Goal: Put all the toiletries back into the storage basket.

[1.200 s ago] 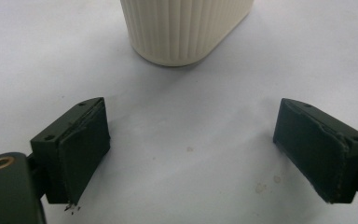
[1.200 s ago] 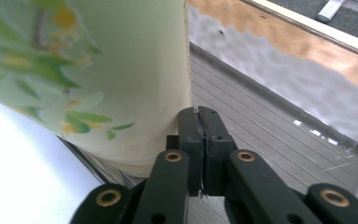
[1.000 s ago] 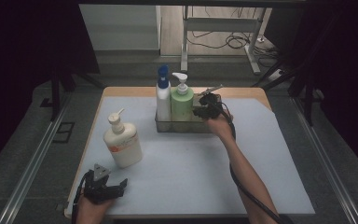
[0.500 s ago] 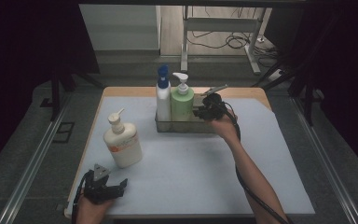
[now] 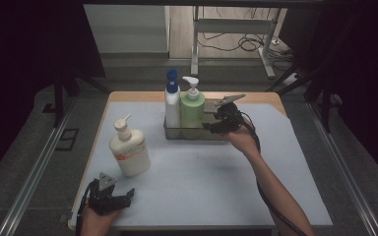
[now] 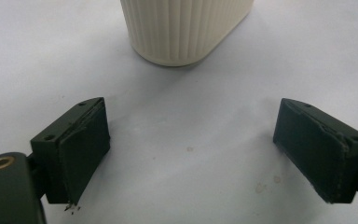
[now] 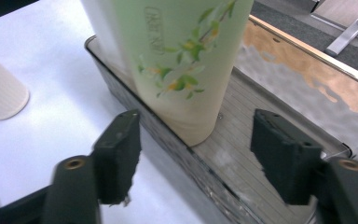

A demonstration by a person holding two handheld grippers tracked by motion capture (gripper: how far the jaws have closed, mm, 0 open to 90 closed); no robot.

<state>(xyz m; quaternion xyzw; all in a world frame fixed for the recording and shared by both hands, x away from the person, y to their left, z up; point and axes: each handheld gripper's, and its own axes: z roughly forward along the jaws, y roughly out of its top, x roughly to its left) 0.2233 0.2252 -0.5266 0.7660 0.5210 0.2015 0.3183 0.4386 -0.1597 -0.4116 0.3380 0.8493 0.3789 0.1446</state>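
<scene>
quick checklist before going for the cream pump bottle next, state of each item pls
1. Green bottle upright in the clear tray: ok.
2. Right hand-held gripper has just been opening, pads off the green bottle: ok.
3. Left hand-held gripper open, nothing between its jaws: ok.
4. Cream pump bottle upright on the mat, apart from the tray: ok.
5. Room left in the tray beside the green bottle: ok.
6. Blue-capped bottle steady in the tray: cannot tell.

In the left gripper view, the cream bottle [image 6: 186,30] at twelve o'clock is cut off by the top edge, leaving its ribbed base. In the right gripper view, the green bottle [image 7: 186,60] loses its pump past the top edge; its label lettering is too blurred to read.
</scene>
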